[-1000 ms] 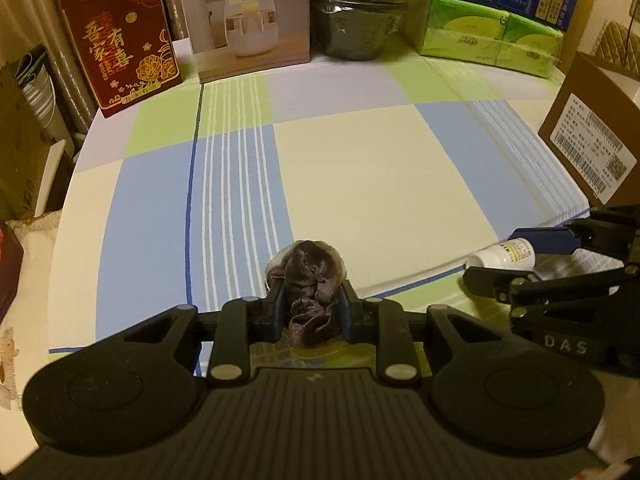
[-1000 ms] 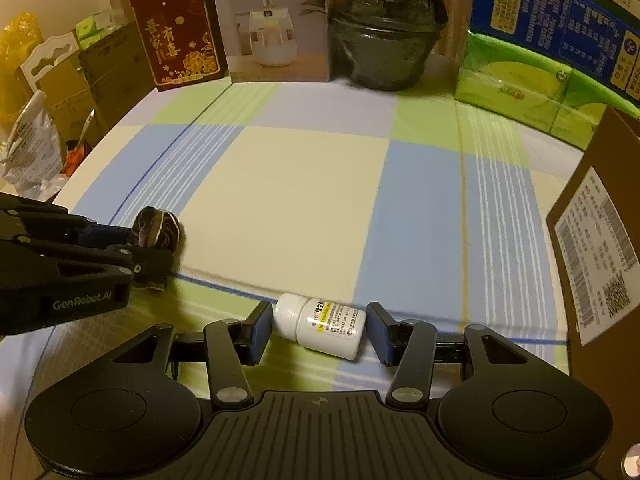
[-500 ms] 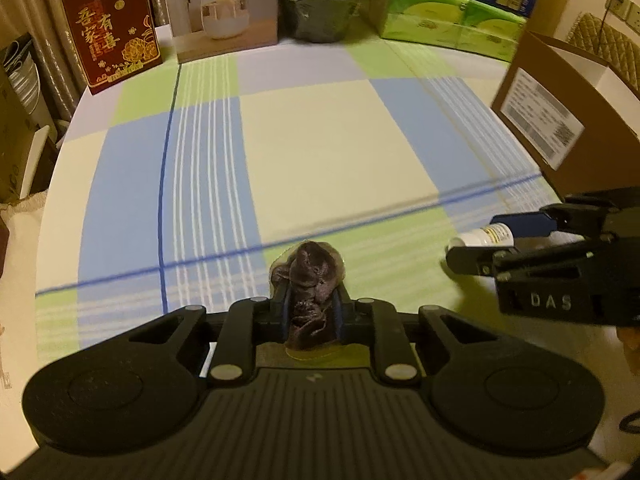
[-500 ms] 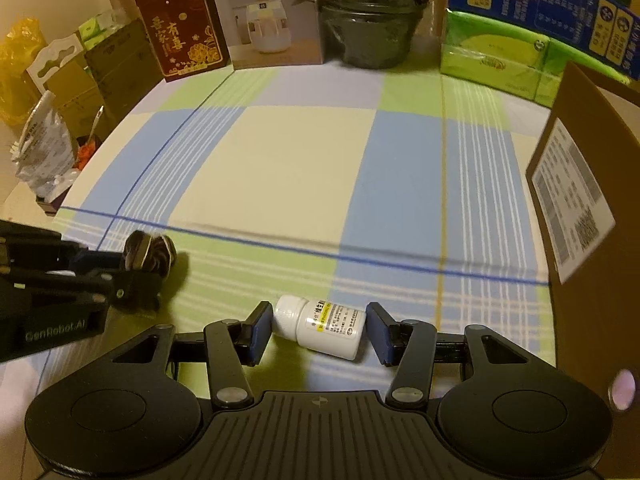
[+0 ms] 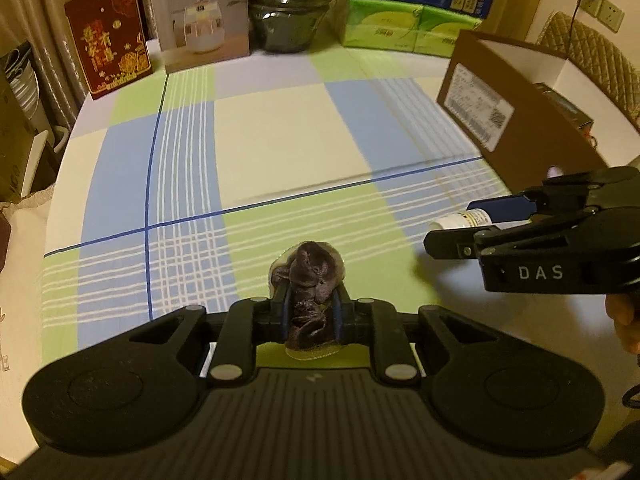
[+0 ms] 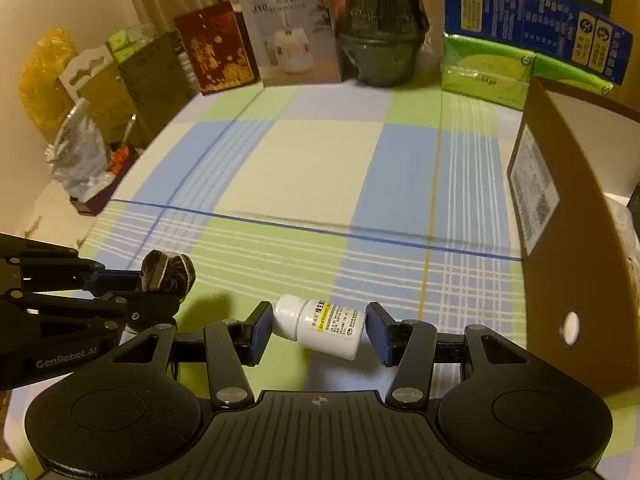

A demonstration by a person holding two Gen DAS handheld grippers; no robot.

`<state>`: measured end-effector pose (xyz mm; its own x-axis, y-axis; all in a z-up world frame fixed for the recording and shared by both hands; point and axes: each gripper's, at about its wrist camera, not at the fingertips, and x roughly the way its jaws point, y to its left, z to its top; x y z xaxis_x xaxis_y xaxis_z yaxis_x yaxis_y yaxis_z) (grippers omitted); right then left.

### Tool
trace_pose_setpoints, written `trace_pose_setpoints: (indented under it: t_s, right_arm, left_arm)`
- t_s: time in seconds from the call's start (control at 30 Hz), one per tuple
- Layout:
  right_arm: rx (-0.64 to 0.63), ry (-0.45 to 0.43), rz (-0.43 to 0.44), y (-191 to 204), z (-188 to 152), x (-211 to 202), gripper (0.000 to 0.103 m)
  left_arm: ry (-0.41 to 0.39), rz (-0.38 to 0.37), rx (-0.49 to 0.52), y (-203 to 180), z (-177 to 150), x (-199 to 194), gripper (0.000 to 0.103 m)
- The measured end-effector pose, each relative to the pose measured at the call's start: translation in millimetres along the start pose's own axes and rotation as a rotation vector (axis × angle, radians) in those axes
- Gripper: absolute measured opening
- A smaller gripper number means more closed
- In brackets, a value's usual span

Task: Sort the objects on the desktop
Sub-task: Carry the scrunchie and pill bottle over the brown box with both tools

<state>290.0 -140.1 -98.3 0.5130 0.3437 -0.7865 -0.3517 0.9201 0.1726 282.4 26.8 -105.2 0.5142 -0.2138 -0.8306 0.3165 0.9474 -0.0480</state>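
Observation:
My left gripper [image 5: 311, 312] is shut on a crumpled dark purple fabric scrunchie [image 5: 310, 280], held above the checked tablecloth [image 5: 280, 148]. From the right wrist camera the scrunchie [image 6: 166, 272] pokes out of the left gripper [image 6: 160, 280] at the lower left. My right gripper [image 6: 319, 328] is shut on a small white pill bottle [image 6: 320, 326], which lies crosswise between the blue pads, cap to the left. In the left wrist view that bottle [image 5: 460, 220] shows at the tip of the right gripper [image 5: 464, 222], close to the brown cardboard box [image 5: 516, 120].
The open brown cardboard box [image 6: 568, 216] stands at the table's right edge. Along the back stand a red gift box [image 5: 108, 36], a humidifier carton [image 5: 200, 12], a dark pot [image 5: 288, 12] and green tissue packs [image 5: 404, 28]. Bags and cartons [image 6: 88, 120] crowd the floor at left.
Both grippers have risen and drawn back with their loads; the table looks farther below. The view has swung toward the cardboard box, which now shows its open top.

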Motion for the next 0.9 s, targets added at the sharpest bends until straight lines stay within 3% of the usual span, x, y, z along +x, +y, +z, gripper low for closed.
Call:
trace_pose_setpoints:
  t_s: [0.3, 0.9]
  right_arm:
    - [0.009, -0.076, 0.034, -19.3, -13.6, -59.0, 0.048]
    - [0.145, -0.239, -0.093, -129.6, -40.0, -176.5, 0.048]
  left_arm:
    - [-0.080, -0.014, 0.020, -39.9, 0.0, -44.6, 0.015]
    - [-0.225, -0.161, 0.187, -179.9, 48.3, -74.9, 0.015]
